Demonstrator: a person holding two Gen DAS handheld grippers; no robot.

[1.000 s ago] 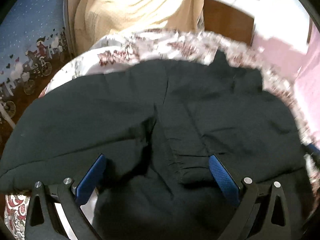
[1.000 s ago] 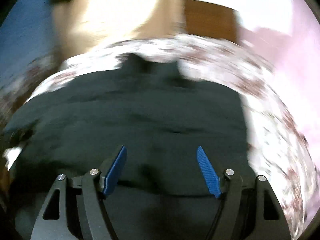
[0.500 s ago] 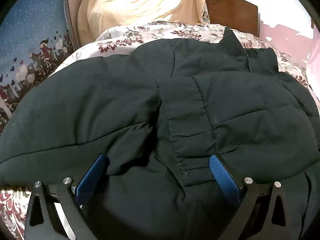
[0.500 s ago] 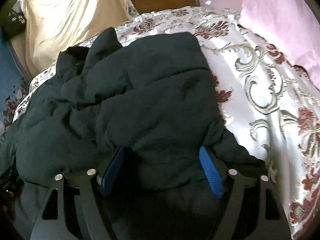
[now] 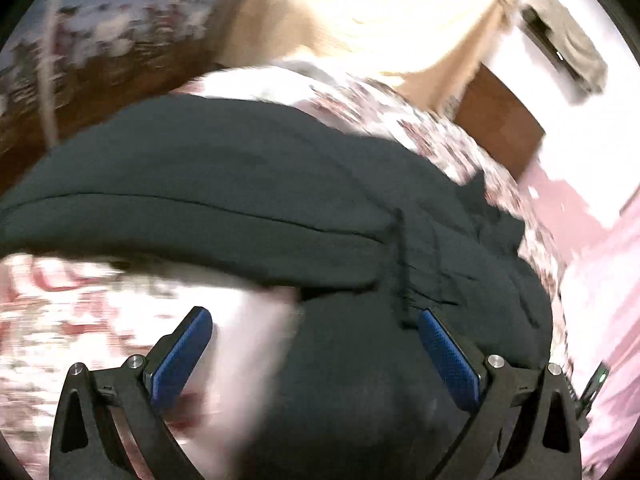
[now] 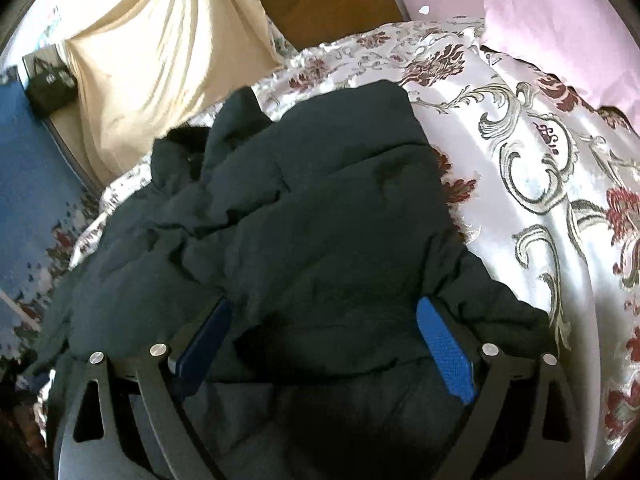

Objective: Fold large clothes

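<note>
Left view blurred — jacket (image 6: 304, 216) seemingly between gaping right gripper (image 6: 324, 344) fingers.

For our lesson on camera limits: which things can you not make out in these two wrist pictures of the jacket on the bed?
- Left view: bedspread pattern, smeared by motion blur.
- Left view: jacket hem, cut off by the bottom edge.
- Right view: jacket's near part, hidden in shadow behind the right gripper.
- Right view: dark bag, too small to identify.

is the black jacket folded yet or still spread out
Partly folded: the black puffer jacket lies bunched on the floral bedspread, one part doubled over the body, creased and uneven.
</note>
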